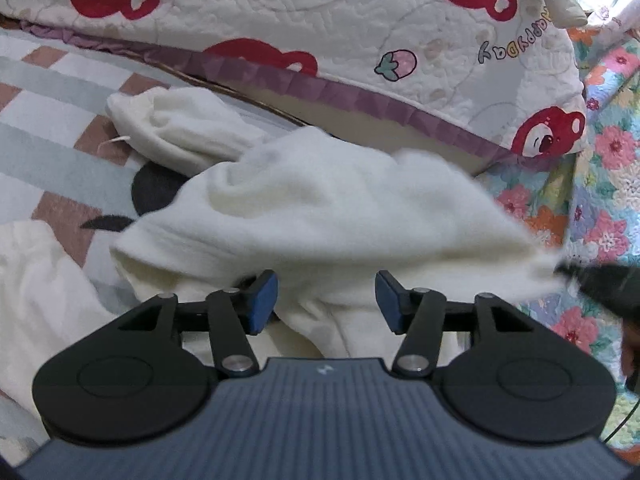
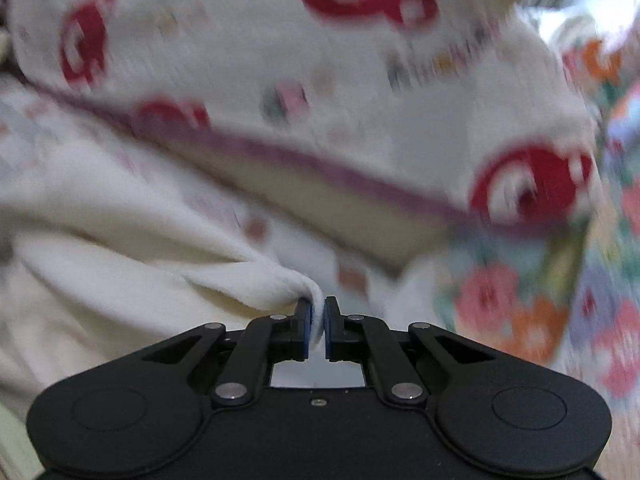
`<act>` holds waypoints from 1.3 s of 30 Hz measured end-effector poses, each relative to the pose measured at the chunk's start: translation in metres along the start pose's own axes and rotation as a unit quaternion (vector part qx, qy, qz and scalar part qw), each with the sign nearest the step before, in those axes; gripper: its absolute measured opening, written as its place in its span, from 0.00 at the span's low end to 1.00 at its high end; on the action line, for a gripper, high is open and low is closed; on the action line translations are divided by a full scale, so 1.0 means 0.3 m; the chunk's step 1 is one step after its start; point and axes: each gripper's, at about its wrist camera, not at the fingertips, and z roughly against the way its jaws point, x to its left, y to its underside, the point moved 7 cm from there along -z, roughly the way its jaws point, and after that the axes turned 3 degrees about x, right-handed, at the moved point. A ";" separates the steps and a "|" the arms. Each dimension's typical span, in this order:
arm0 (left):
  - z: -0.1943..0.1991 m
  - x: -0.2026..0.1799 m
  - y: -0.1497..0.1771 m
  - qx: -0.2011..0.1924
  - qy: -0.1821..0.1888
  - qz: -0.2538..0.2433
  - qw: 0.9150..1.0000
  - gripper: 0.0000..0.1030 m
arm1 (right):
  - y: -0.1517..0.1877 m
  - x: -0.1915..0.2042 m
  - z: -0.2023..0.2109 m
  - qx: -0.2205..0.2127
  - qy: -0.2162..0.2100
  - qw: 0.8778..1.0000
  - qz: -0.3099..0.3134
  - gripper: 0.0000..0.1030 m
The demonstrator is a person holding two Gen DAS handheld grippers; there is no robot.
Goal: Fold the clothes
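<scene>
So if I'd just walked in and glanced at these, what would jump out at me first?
Probably the cream fleece garment, heaped in the middle of the bed just ahead of the left gripper, whose blue-padded jaws stand wide open. Behind it lies a white quilt printed with big red bears and edged in purple. In the blurrier right wrist view, the right gripper has its jaws pinched on a fold of that same fleece.

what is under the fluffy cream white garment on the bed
Under the fluffy cream white garment lies a checked bedsheet in pink, grey and white; a dark patch peeks out at its left edge. The rest beneath is covered.
</scene>
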 end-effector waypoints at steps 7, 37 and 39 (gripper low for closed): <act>-0.004 0.029 0.006 -0.004 -0.034 -0.015 0.999 0.57 | 0.073 0.056 -0.022 0.039 -0.040 0.998 -0.008 0.18; -0.020 0.057 0.017 -0.001 -0.023 -0.011 1.000 0.57 | -0.323 0.359 0.062 -0.116 -0.239 0.963 -0.039 0.05; -0.021 0.055 0.019 0.000 -0.025 -0.015 1.000 0.57 | -0.343 0.280 0.067 -0.130 -0.223 0.964 -0.066 0.05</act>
